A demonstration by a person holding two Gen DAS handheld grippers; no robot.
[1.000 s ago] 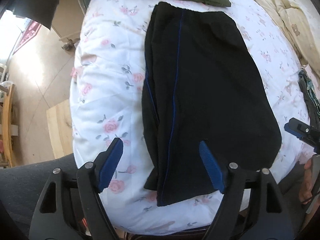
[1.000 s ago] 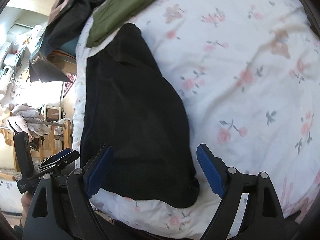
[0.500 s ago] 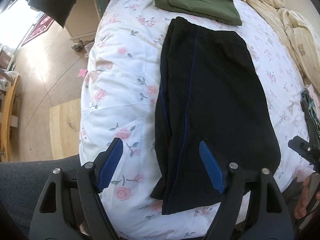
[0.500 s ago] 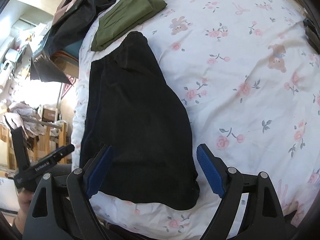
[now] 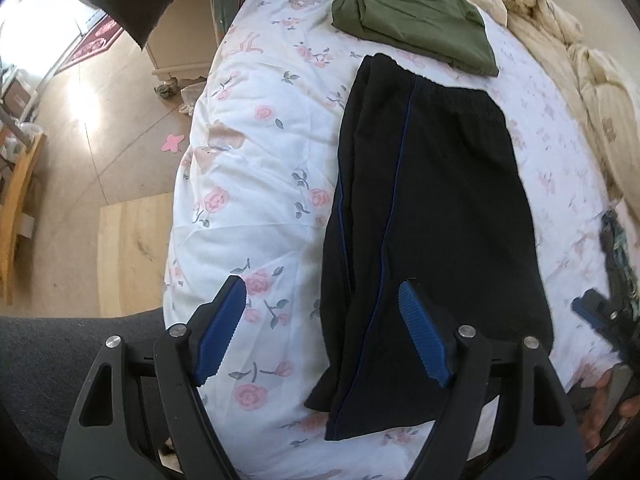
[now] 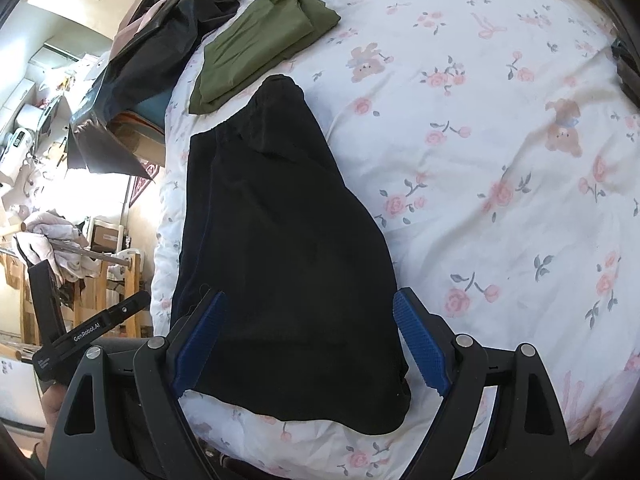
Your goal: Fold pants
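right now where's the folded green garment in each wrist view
Left wrist: the green garment lies at the top, right of centre, just beyond the waistband of the black pants.
Right wrist: the green garment sits upper left, again past the waistband of the black pants.
Shared landmark: the pants' elastic waistband, nearest the green garment in both views.

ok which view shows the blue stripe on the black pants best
The left wrist view: two thin blue stripes run the length of the black pants. In the right wrist view the pants look almost plain black, with only a faint line.
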